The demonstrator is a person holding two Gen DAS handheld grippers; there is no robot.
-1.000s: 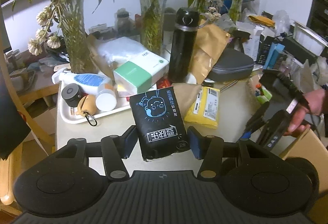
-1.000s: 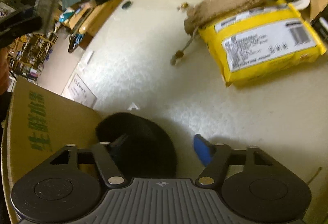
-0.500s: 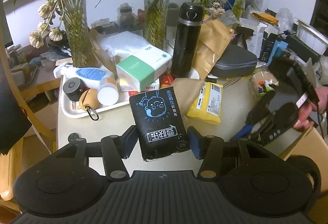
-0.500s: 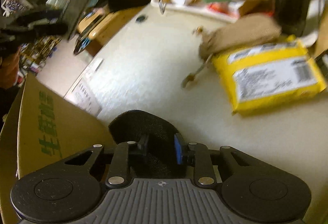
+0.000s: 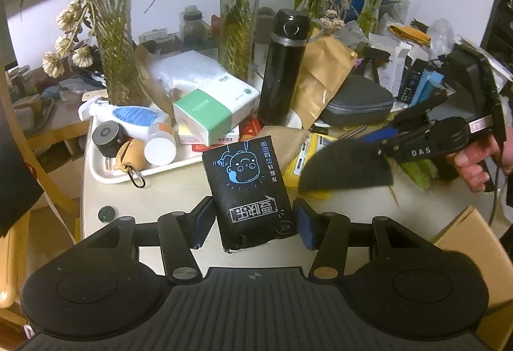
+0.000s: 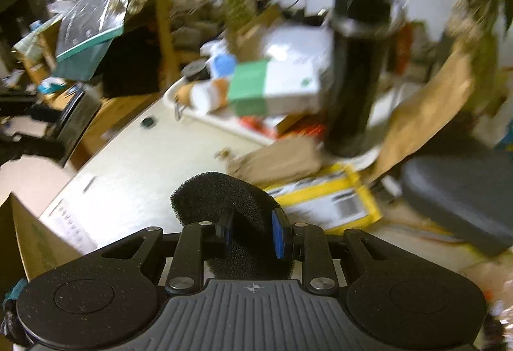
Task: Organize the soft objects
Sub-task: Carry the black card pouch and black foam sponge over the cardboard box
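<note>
My left gripper (image 5: pixel 253 224) is shut on a black tissue pack (image 5: pixel 250 190) with a blue cartoon face, held above the cream table (image 5: pixel 154 200). My right gripper (image 6: pixel 251 234) is shut on a piece of black foam (image 6: pixel 224 193), its blue pads pressing into both sides. In the left wrist view this right gripper (image 5: pixel 383 145) is at the right, in a person's hand (image 5: pixel 474 165), and the black foam (image 5: pixel 346 168) hangs from it above the table. A yellow soft pack (image 6: pixel 330 206) and a burlap pouch (image 6: pixel 275 158) lie on the table beyond the foam.
A white tray (image 5: pixel 105 171) holds bottles and a green-and-white tissue box (image 5: pixel 214 107). Behind stand a black thermos (image 5: pixel 282 68), plant vases, a brown paper bag and a grey case (image 5: pixel 356 100). A cardboard box (image 5: pixel 465 235) sits at the table's near right edge.
The right gripper closed on the black foam at the table's edge and lifted it, tilting upward. The left gripper kept still with the black pack.
</note>
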